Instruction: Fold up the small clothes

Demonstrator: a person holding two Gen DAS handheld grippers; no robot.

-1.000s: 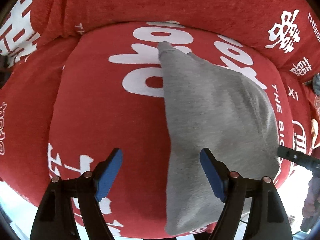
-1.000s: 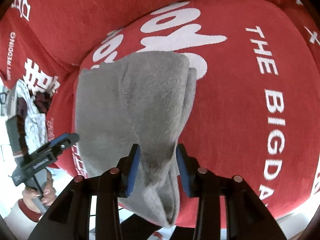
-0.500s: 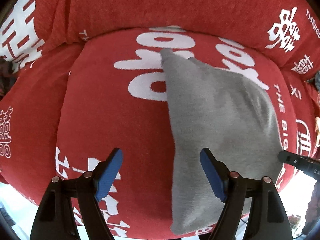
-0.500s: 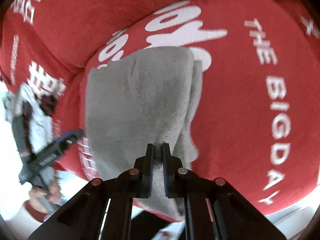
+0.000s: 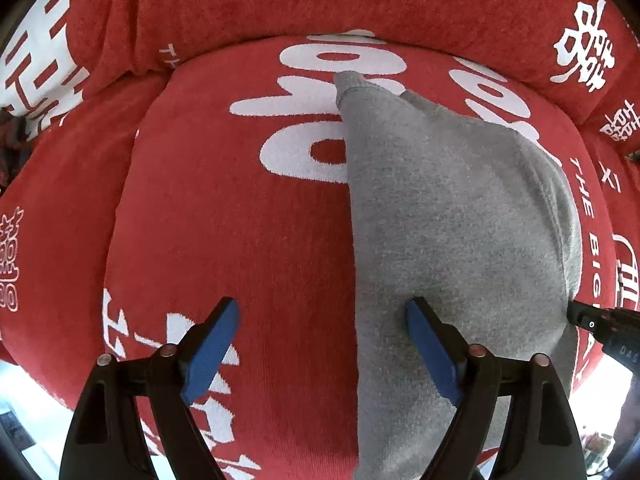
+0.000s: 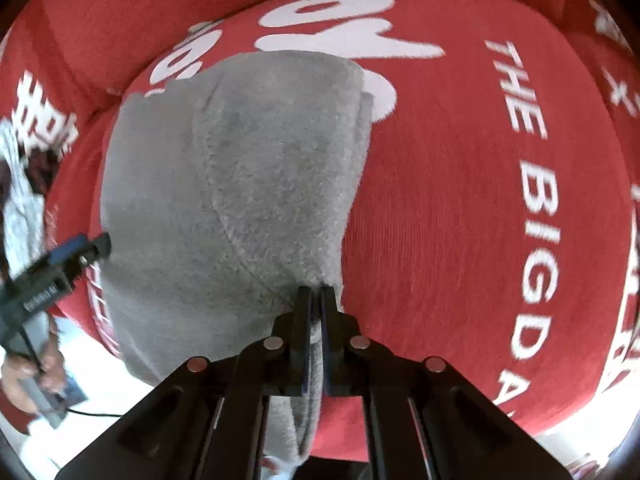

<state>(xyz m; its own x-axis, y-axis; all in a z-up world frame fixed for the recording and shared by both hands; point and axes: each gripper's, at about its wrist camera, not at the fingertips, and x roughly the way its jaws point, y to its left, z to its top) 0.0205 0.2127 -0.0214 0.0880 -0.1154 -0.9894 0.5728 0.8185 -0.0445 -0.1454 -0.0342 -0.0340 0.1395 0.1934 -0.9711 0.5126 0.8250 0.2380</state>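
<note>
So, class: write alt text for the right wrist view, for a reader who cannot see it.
The right gripper is shut on the near edge of a folded grey fleece garment lying on a red cushion with white lettering. The left gripper shows at the garment's left edge.

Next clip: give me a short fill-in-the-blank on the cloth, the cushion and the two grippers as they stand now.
1. The grey garment lies on a ____ cushion with white lettering.
2. The right gripper is ____ on an edge of the garment.
3. The left gripper has its jaws opening, with the garment's ____ edge between them, unpressed.
4. The pads of the left gripper are ____ in colour.

Missing words: red; shut; left; blue
</note>
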